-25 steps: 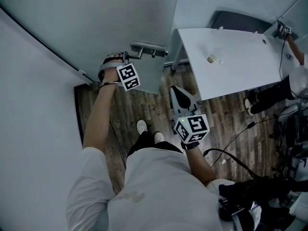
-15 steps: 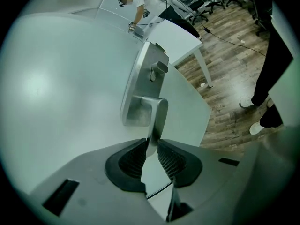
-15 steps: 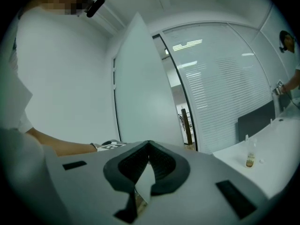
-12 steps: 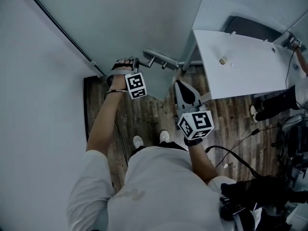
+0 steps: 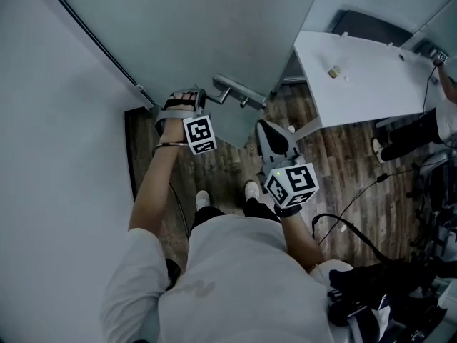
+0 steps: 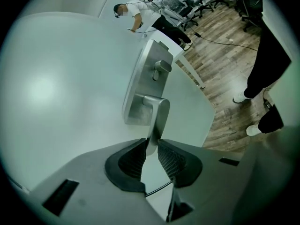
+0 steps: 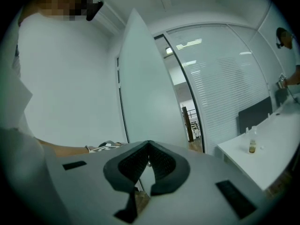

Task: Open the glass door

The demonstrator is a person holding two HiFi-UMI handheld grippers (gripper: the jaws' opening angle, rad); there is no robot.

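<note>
L tool [image 6: 151, 149] was clenched on the lever of the door handle [image 6: 157, 121], fixed to the glass door [image 5: 214, 34] standing ajar in front of the person, near the white counter [image 5: 371, 84], while R tool [image 7: 149, 156] hung alongside, jaws pressed together, empty.

White table [image 5: 378, 91]: small bottle [image 5: 333, 71] on top. Wood floor [image 5: 350, 156]: black cable [image 5: 356, 194].

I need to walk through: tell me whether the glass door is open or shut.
Open, partway. The glass door stands swung away, and a gap past its edge shows the room behind.
</note>
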